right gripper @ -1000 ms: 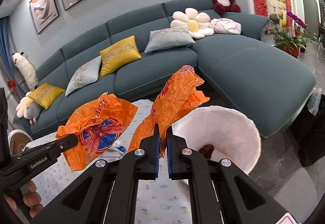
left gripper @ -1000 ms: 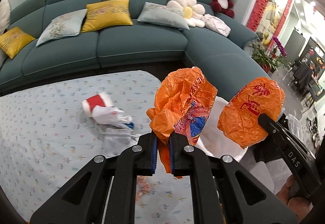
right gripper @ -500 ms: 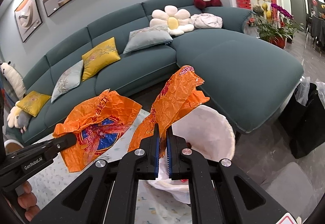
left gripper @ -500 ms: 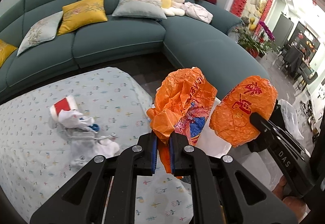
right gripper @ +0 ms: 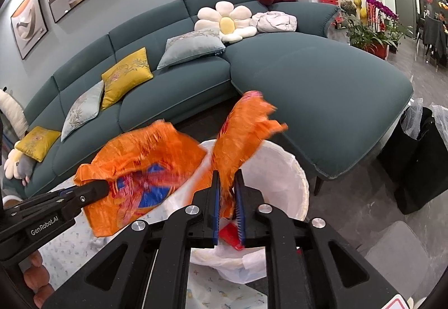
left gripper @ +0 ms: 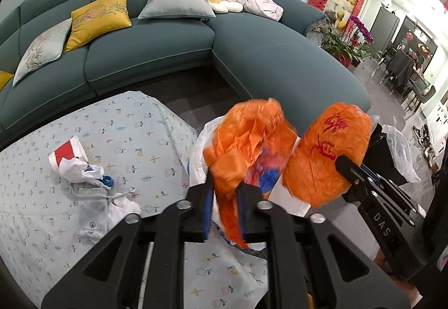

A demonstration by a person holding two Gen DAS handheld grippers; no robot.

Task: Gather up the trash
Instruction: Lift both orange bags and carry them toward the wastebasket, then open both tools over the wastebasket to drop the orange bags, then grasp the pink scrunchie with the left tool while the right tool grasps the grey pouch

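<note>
My left gripper [left gripper: 224,191] has its jaws parted, with an orange plastic bag with blue print [left gripper: 246,141] blurred between them. My right gripper [right gripper: 227,183] also has its jaws parted around a second orange bag with red characters [right gripper: 240,135]. Both bags hang above a white-lined trash bin [right gripper: 280,169] beside the table. In the left wrist view the right gripper's bag [left gripper: 327,152] is to the right of mine. In the right wrist view the left gripper's bag [right gripper: 145,166] is at left. A red scrap [right gripper: 231,236] lies inside the bin.
On the floral tablecloth [left gripper: 126,135] lie a red and white paper cup [left gripper: 67,152], crumpled white tissue [left gripper: 84,171] and a grey drawstring pouch [left gripper: 92,211]. A teal sofa [left gripper: 252,57] curves behind. A black bag [right gripper: 420,163] stands at right.
Both grippers have moved over the white bin, and their jaws have opened from shut. Both orange bags now look blurred, loosening from the grip.
</note>
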